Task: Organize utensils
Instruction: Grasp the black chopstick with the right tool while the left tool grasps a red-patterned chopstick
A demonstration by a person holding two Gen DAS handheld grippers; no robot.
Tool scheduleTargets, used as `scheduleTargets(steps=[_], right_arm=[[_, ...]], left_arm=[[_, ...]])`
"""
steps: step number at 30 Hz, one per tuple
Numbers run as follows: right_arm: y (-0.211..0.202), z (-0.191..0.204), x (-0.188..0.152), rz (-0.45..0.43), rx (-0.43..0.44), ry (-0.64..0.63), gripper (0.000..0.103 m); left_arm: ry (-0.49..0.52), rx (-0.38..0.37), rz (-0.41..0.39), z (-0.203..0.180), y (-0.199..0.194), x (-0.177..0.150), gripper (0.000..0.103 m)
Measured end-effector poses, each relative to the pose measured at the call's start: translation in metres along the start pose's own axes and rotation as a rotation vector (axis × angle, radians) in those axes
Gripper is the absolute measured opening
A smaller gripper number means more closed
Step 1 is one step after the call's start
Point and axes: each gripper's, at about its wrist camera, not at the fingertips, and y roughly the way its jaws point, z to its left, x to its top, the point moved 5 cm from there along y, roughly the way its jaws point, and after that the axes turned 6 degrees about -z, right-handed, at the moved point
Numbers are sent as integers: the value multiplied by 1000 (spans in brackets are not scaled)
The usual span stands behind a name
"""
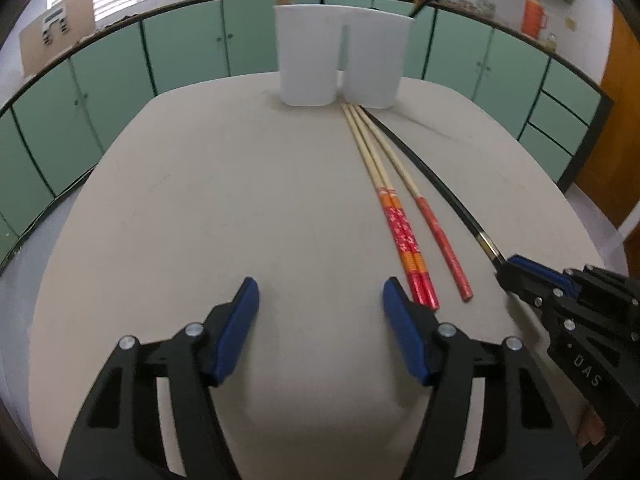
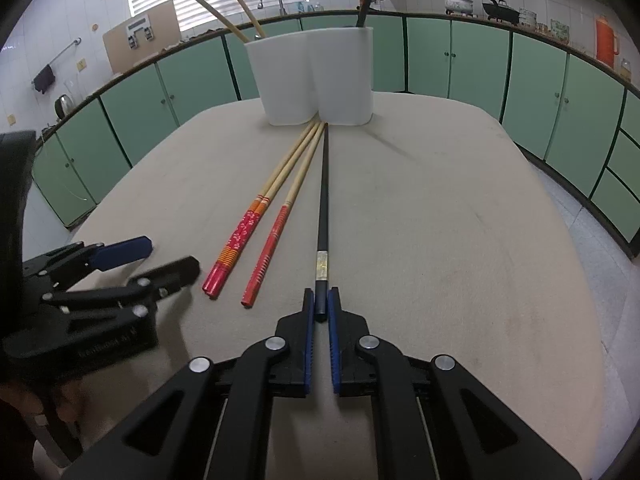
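A white two-part utensil holder (image 1: 344,56) (image 2: 316,76) stands at the table's far side, with wooden chopsticks in its left cup and a black and a red one in its right cup. Three red-handled wooden chopsticks (image 1: 400,216) (image 2: 264,220) and a black chopstick (image 1: 432,180) (image 2: 323,200) lie on the table, tips toward the holder. My right gripper (image 2: 321,304) (image 1: 506,270) is shut on the black chopstick's near end. My left gripper (image 1: 320,296) (image 2: 170,258) is open and empty, just left of the red handles.
The beige table (image 1: 200,200) (image 2: 460,220) has rounded corners. Green cabinets (image 1: 180,52) and a counter with a sink, pots and an orange jug (image 2: 606,40) run around the room.
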Motion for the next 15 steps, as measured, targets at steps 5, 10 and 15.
scheduleTargets(steps=[5,10,15], right_arm=[[0,0,0,0,2,3,7],[0,0,0,0,4,5,7],[0,-1,0,0,6,7,7]], left_arm=[[34,-40,-23,-11,-6,0,63],[68,-54,-7,-22,-3,-5,65],[65,-59,-5,-24,-3,-3,67]])
